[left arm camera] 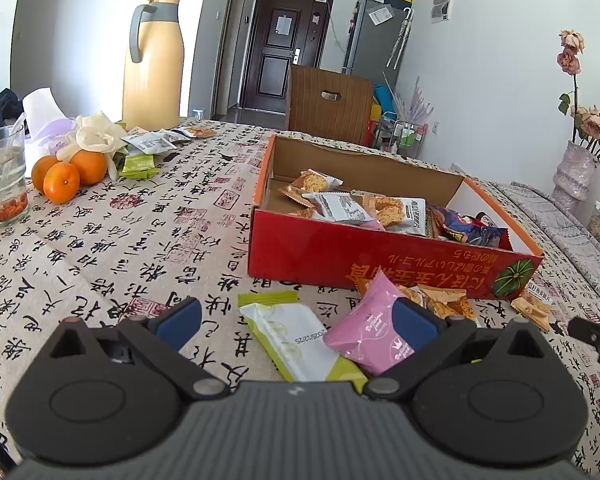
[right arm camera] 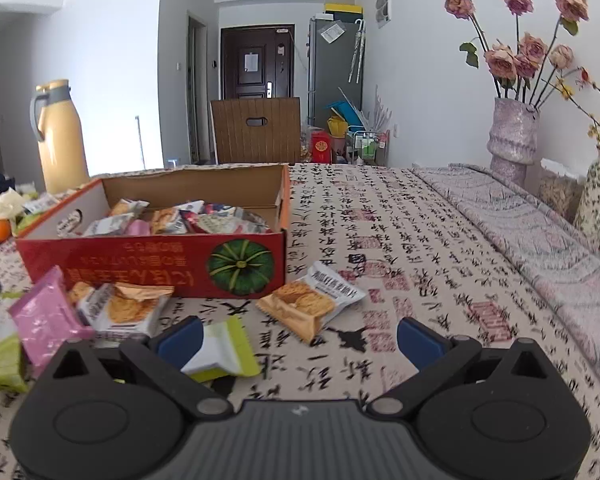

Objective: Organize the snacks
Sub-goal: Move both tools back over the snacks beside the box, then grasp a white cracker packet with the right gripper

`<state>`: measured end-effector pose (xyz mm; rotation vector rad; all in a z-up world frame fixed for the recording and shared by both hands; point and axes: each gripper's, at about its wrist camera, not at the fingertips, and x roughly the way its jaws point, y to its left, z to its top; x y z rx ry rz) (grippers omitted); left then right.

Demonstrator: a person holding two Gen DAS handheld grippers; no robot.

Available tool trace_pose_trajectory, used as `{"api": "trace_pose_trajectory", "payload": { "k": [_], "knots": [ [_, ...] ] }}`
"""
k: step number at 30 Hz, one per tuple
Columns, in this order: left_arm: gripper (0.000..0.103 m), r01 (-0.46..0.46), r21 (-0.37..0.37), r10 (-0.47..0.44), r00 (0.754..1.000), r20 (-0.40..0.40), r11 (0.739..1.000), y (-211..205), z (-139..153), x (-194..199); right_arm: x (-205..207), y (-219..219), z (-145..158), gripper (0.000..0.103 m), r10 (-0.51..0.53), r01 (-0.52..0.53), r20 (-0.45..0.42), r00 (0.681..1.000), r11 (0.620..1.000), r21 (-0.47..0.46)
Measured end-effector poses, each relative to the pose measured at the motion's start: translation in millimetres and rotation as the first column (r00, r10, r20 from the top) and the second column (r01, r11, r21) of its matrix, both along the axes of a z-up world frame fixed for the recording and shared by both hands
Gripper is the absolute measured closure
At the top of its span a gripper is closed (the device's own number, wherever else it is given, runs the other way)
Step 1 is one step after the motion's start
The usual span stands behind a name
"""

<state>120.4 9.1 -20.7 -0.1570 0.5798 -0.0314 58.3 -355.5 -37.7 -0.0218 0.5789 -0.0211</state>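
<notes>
Calligraphy-cloth bench (left arm camera: 100, 240) — red snack box (left arm camera: 340, 256) half full. Left hand-held gripper (left arm camera: 298, 320) spread wide over a green-white packet (left arm camera: 288, 340); right hand-held gripper (right arm camera: 300, 336) gapes too — empty.

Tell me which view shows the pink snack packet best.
The left wrist view: the pink snack packet lies close and sharp between the open fingers of the left hand-held gripper. The right wrist view shows it blurred near the left edge.

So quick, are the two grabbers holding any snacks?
Left gripper: open, holding nothing.
Right gripper: open, holding nothing.
</notes>
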Motion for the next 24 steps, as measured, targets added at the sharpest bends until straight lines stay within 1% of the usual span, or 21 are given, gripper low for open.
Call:
{"api": "trace_pose_trajectory", "payload": {
  "k": [5, 9, 10, 13, 16, 20, 24],
  "knots": [
    [0.0, -0.016, 0.003, 0.016, 1.0, -0.001, 1.0, 0.2, 2.2, 0.4, 36.4, -9.7, -8.5, 0.0, 0.036, -0.041, -0.062, 0.997, 0.997, -0.071],
    [0.0, -0.031, 0.005, 0.031, 1.0, -0.002, 0.999, 1.2, 4.4, 0.4, 66.9, -13.6, -22.5, 0.0, 0.048, -0.065, -0.128, 0.991, 0.988, -0.137],
    [0.0, -0.035, 0.004, 0.035, 0.999, -0.001, 0.999, 2.1, 5.2, 0.6, 73.3, -14.7, -24.8, 0.0, 0.061, -0.08, -0.138, 0.989, 0.987, -0.138],
    [0.0, -0.049, 0.012, 0.049, 0.999, 0.0, 0.999, 3.9, 7.0, 0.3, 90.5, -17.8, -29.3, 0.0, 0.136, -0.156, -0.166, 0.977, 0.981, -0.111],
    [0.0, -0.061, 0.016, 0.061, 0.998, 0.0, 0.998, 5.8, 8.6, 0.6, 107.1, -18.5, -36.6, 0.0, 0.162, -0.187, -0.19, 0.968, 0.975, -0.117],
    [0.0, -0.069, 0.017, 0.069, 0.998, 0.0, 0.997, 6.2, 9.4, 0.8, 123.1, -24.5, -43.1, 0.0, 0.214, -0.226, -0.201, 0.956, 0.973, -0.042],
    [0.0, -0.074, 0.024, 0.074, 0.997, -0.005, 0.997, 4.3, 9.4, 2.1, 125.4, -32.3, -47.2, 0.0, 0.23, -0.229, -0.198, 0.953, 0.973, 0.028]
  ]
}}
